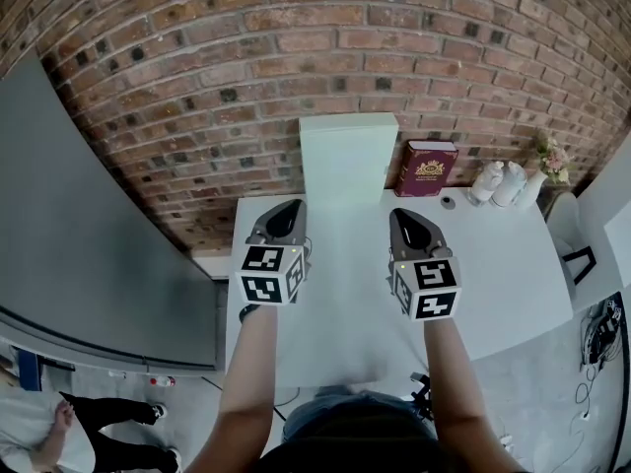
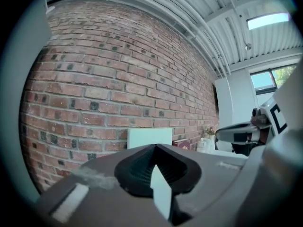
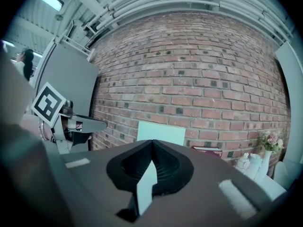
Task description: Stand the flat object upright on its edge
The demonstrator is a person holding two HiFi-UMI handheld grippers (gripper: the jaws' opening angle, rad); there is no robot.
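You had the left gripper (image 1: 294,205) and the right gripper (image 1: 399,214) both fully closed on nothing, clear of the white panel (image 1: 348,161), which stood on edge against the brick wall (image 1: 197,67) and looked light, stiff and smooth, likely best pinched by its side edges.

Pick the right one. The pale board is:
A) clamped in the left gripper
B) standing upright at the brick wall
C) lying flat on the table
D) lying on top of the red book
B: the board stands on its edge at the back of the table, by the brick wall. The left gripper and right gripper are shut, with nothing in them.
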